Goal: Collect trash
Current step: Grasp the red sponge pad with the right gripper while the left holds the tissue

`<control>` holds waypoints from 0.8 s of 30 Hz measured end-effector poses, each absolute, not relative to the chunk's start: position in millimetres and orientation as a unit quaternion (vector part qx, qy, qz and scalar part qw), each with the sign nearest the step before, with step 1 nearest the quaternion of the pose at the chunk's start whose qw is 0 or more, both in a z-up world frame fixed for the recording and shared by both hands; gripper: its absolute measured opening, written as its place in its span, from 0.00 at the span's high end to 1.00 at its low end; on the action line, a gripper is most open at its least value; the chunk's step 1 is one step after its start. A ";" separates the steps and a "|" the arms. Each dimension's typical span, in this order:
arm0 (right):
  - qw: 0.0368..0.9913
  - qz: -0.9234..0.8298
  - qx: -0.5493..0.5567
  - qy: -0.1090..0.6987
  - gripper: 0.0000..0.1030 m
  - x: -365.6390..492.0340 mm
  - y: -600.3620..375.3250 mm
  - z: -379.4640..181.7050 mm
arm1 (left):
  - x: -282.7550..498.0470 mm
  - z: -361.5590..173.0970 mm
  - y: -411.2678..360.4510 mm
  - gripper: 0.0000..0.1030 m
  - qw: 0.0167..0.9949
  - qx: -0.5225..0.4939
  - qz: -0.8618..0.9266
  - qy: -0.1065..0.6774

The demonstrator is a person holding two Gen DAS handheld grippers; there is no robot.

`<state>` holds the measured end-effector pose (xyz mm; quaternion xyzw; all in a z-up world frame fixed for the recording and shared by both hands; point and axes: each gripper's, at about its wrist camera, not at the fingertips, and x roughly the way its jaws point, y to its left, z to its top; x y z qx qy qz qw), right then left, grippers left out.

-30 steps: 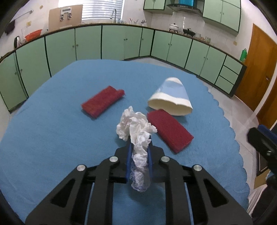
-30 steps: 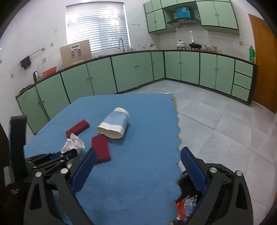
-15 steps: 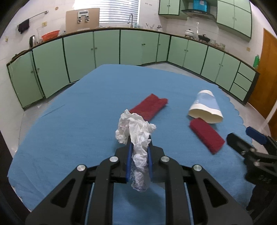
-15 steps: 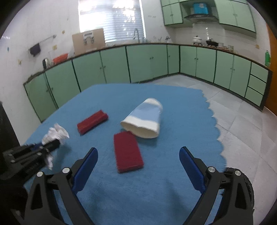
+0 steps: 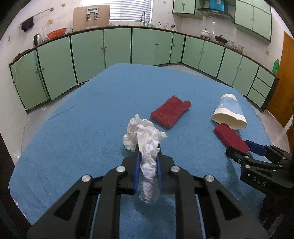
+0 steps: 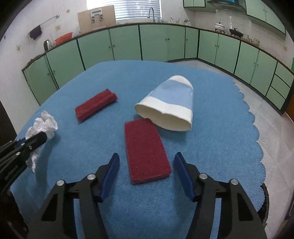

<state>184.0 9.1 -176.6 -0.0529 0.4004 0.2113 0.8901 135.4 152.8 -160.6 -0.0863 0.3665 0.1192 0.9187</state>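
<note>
left gripper (image 5: pixel 148 171) clamped on crumpled tissue (image 5: pixel 145 145): light, soft | right gripper (image 6: pixel 146 176) spread wide | red pad (image 6: pixel 146 153) ahead between fingers: flat, pliable; pinch long edges

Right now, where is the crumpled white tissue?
The crumpled white tissue is clamped in the left claw, above the blue cloth, left of both red pads.

It was a home kitchen: green cabinets (image 5: pixel 117 49) lined the walls, with a sink tap (image 5: pixel 143 16), range hood (image 5: pixel 215 11) and cooking pots (image 5: pixel 205 33)
</note>
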 end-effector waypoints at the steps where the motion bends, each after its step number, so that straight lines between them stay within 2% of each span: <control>1: 0.890 0.212 -0.053 0.401 0.48 184.5 9.0 -176.6 | 136.7 -161.8 152.6 0.86 0.918 -0.086 0.118 0.368; 5: 0.888 0.217 -0.052 0.402 0.57 185.1 8.7 -176.1 | 139.3 -167.7 151.3 0.86 0.916 -0.087 0.117 0.375; 24: 0.900 0.242 -0.015 0.363 0.59 160.5 -11.2 -139.1 | 135.1 -158.8 132.8 0.86 0.920 -0.078 0.103 0.369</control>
